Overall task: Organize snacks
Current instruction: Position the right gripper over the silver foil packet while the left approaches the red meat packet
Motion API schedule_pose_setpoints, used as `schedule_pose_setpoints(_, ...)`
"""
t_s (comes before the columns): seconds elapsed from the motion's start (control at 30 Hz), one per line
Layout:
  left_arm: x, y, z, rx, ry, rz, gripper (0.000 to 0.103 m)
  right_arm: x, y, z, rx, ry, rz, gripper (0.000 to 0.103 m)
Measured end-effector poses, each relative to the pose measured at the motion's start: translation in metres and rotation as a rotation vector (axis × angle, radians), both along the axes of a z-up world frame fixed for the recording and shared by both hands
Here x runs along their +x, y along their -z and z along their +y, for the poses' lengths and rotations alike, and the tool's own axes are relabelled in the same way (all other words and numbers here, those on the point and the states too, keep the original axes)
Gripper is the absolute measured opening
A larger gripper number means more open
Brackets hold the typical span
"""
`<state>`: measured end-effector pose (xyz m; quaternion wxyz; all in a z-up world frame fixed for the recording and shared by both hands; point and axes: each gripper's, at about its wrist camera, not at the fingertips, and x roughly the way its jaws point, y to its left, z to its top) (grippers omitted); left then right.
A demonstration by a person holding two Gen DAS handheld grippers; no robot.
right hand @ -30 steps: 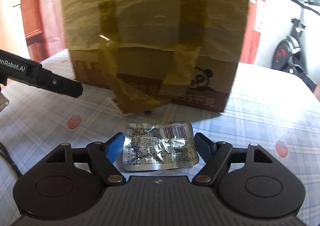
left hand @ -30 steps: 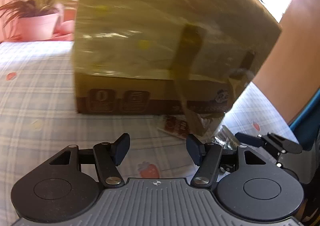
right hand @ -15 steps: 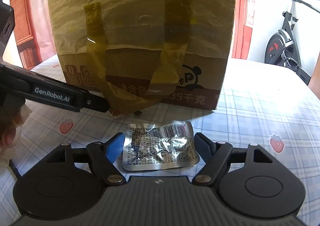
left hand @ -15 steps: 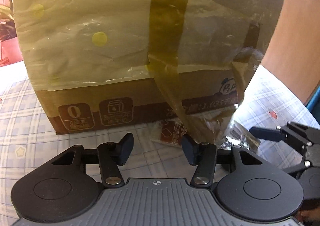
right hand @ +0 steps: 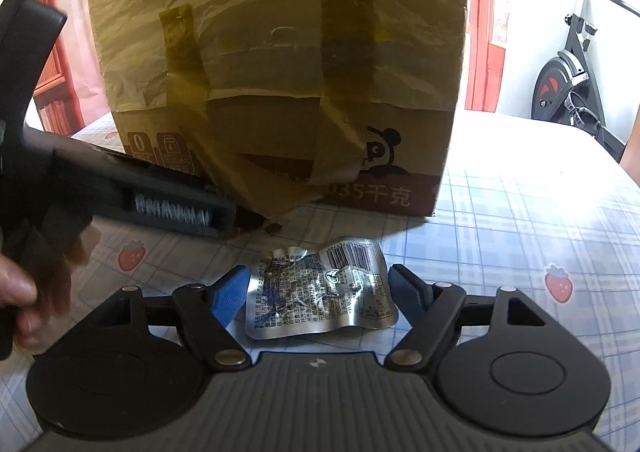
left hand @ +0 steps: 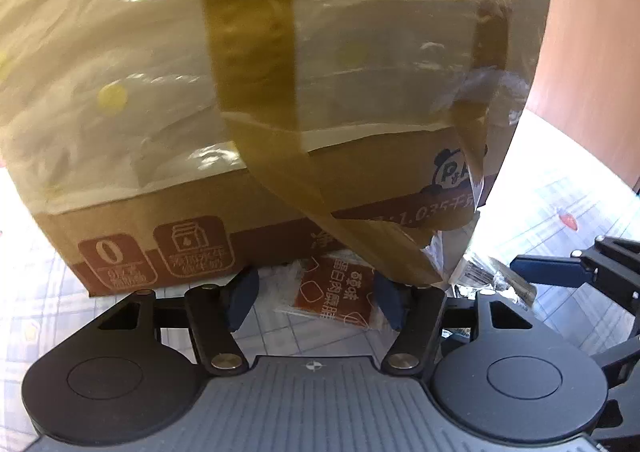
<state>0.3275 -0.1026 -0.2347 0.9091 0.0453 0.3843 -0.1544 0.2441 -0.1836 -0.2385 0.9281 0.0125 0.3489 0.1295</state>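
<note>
Surface (right hand: pixel 520 211): covered by a pale checked cloth printed with red strawberries (right hand: pixel 558 284), one at the right and another (right hand: pixel 132 256) at the left in the right wrist view. Beyond the surface's far right edge stands an exercise bike (right hand: pixel 568 91), black frame with a red-marked wheel, against a white wall. A red door frame (right hand: pixel 482 31) stands directly behind. At far left, a pink wall carries red-brown shelving (right hand: pixel 52 91). Left wrist view: an orange-brown panel (left hand: pixel 592 51) at upper right.
</note>
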Motion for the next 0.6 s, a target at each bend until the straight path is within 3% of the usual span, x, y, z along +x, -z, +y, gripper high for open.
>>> schedule_pose_setpoints(0.07,-0.004,-0.002,0.005,-0.01,0.001,-0.002,0.049,0.0,0.0,0.0,0.001,0.0,0.0,0.078)
schedule_pose_setpoints(0.17,-0.006,-0.005,0.013,-0.02,0.005,0.009,0.038,0.0,0.0,-0.001,0.007,0.001,0.0,0.078)
schedule_pose_setpoints(0.6,-0.031,-0.007,0.035,0.011,0.076,0.039,0.03,0.0,0.0,0.0,0.006,-0.001,0.0,0.078)
